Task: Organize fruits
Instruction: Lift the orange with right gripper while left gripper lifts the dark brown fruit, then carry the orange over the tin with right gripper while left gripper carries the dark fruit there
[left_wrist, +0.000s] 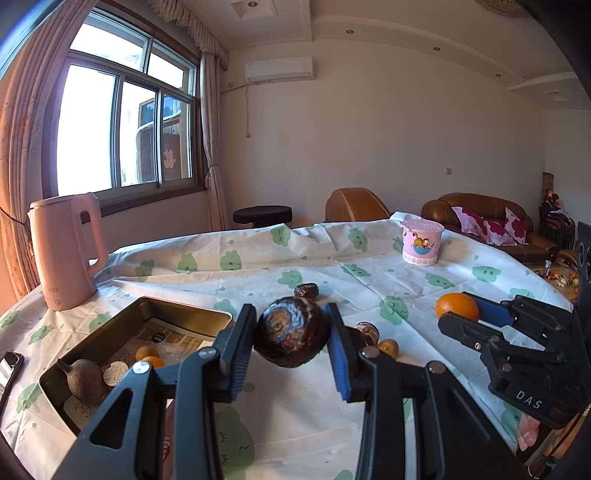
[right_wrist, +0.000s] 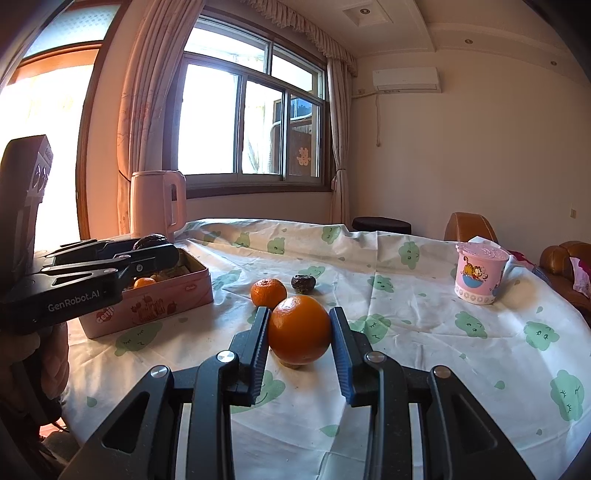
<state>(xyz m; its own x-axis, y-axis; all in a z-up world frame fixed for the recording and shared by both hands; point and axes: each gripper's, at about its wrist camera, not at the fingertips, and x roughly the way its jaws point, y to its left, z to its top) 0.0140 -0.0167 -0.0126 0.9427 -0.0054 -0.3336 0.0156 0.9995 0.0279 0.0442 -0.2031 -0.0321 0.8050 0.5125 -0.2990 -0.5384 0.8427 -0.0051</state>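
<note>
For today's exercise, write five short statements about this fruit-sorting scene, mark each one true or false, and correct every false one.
1. The left hand-held gripper is shut on a dark brown fruit. True.
2. The right hand-held gripper is open and holds nothing. False: it is shut on an orange.
3. The tin box already holds some fruit. True.
4. The pink kettle lies on its side. False: it stands upright on the table.
5. The cartoon cup stands inside the tin box. False: it stands apart on the tablecloth.
</note>
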